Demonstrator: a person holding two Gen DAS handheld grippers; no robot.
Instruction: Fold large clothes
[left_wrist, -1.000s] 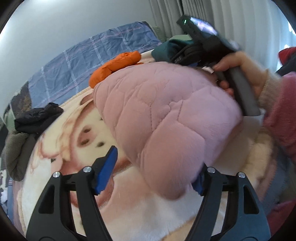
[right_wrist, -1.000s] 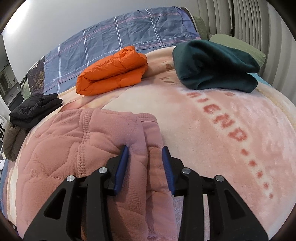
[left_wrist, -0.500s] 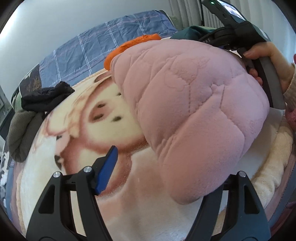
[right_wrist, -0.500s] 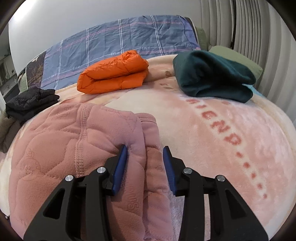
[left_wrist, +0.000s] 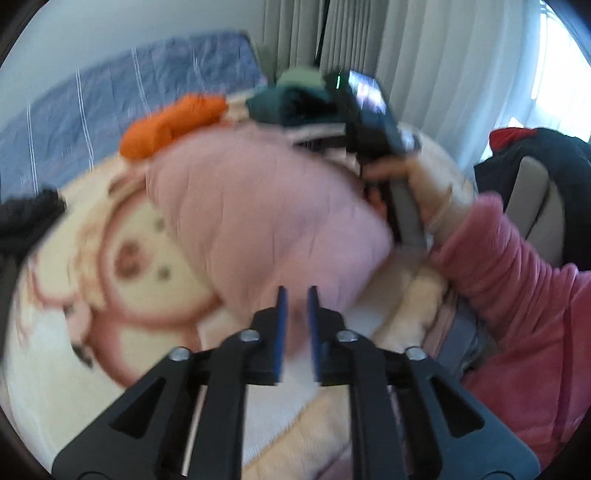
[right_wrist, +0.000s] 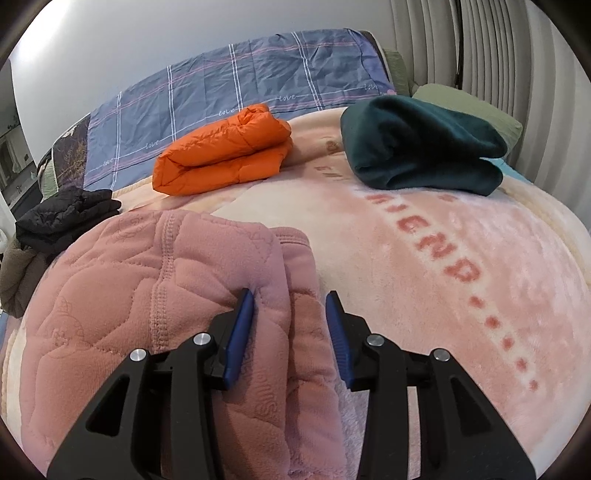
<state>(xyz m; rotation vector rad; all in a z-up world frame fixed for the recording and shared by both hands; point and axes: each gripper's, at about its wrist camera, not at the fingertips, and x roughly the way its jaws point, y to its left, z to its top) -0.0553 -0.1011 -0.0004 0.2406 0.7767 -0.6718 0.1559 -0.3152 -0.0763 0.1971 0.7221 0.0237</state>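
A folded pink quilted fleece garment (right_wrist: 155, 317) lies on the bed's plush blanket (right_wrist: 424, 266). My right gripper (right_wrist: 290, 299) has its jaws around the garment's thick folded edge, pressing into the fabric. In the blurred left wrist view the garment (left_wrist: 258, 214) is a rounded bundle, with the hand-held right gripper (left_wrist: 369, 122) at its far side. My left gripper (left_wrist: 294, 295) has its jaws nearly together at the bundle's near edge; the blur hides whether fabric is between them.
A folded orange puffer jacket (right_wrist: 225, 151) and a folded dark green garment (right_wrist: 421, 147) lie further back on the blanket. A black jacket (right_wrist: 66, 218) sits at the left edge. A blue plaid pillow (right_wrist: 229, 92) stands against the wall. Curtains (right_wrist: 498, 55) hang at right.
My left gripper went from wide open beside the bundle to nearly closed at its near edge, and its view swung right. My right gripper kept its hold on the folded edge.
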